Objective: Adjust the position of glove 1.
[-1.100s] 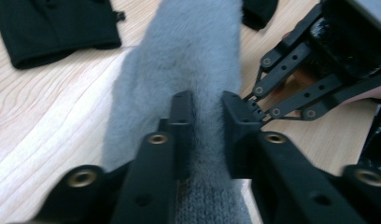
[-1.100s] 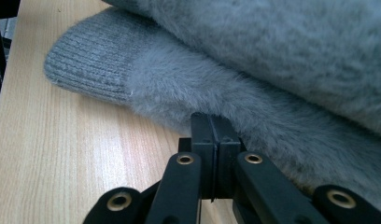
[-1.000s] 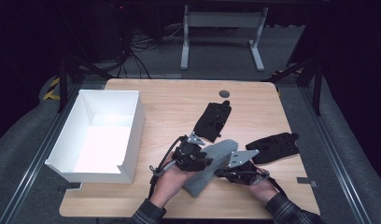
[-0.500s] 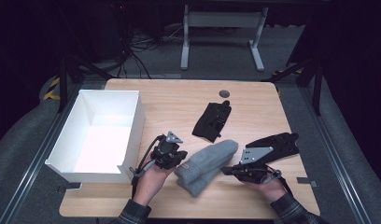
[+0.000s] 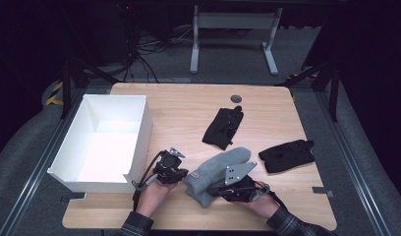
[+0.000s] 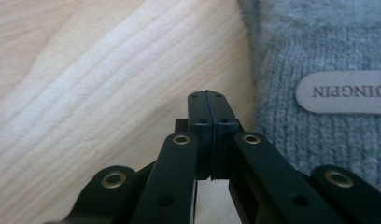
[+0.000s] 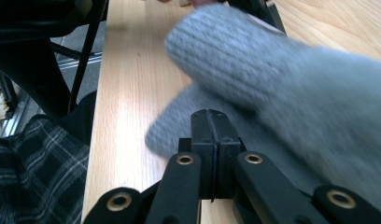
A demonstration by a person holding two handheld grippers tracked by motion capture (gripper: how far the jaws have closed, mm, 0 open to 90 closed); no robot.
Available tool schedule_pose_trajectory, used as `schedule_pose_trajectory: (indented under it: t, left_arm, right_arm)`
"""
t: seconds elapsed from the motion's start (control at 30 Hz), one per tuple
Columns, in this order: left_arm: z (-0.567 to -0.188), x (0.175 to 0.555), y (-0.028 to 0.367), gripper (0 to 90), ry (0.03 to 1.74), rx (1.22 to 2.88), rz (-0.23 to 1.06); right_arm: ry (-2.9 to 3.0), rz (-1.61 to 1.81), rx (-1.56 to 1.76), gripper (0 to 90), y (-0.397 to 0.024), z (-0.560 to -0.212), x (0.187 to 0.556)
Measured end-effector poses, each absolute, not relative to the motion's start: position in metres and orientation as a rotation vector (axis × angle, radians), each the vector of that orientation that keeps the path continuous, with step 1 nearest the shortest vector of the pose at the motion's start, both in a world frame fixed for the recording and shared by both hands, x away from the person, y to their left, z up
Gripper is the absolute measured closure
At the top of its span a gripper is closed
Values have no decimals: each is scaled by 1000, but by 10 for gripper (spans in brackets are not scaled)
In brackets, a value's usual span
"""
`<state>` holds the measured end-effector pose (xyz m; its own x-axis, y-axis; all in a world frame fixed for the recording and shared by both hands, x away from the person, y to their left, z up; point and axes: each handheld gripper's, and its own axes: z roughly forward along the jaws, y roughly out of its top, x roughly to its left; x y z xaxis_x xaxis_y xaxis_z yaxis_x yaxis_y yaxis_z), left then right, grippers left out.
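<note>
Wooden table point(image 5: 188, 105) carries a white box point(image 5: 102, 142) at left, a grey mitten point(image 5: 213, 169) near the front edge between both grippers, and two black gloves point(image 5: 223, 127) beyond. Left gripper point(image 5: 181, 173) sits just beside the mitten, jaws together on nothing. Right gripper point(image 5: 219, 189) seems pressed together too, resting against the mitten.

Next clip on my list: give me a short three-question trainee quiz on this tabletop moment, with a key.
1. True or false: the left gripper has its jaws shut on the grey mitten.
2. How many black gloves lie on the table?
3. Which side of the table holds the white box: A person's left, B person's right, C far edge?

Key:
1. False: the jaws meet on nothing, beside the mitten, over bare wood.
2. Two: one black glove mid-table, another black glove toward the right.
3. A.
</note>
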<state>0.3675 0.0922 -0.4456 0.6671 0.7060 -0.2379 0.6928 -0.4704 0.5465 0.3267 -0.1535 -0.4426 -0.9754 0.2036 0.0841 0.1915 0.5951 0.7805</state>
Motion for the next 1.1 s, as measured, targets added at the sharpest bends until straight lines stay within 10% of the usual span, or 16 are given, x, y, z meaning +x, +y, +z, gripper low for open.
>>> schedule_pose_trajectory:
  t: [0.63,1.1]
  left_arm:
    - [-431,349,85,893,977,2199,-11]
    - [-407,365,74,405,873,2123,79]
  right_arm:
    - [2769,1390,361,882,-168,-435,323]
    - [2787,1185,498,473,-217,-452,319]
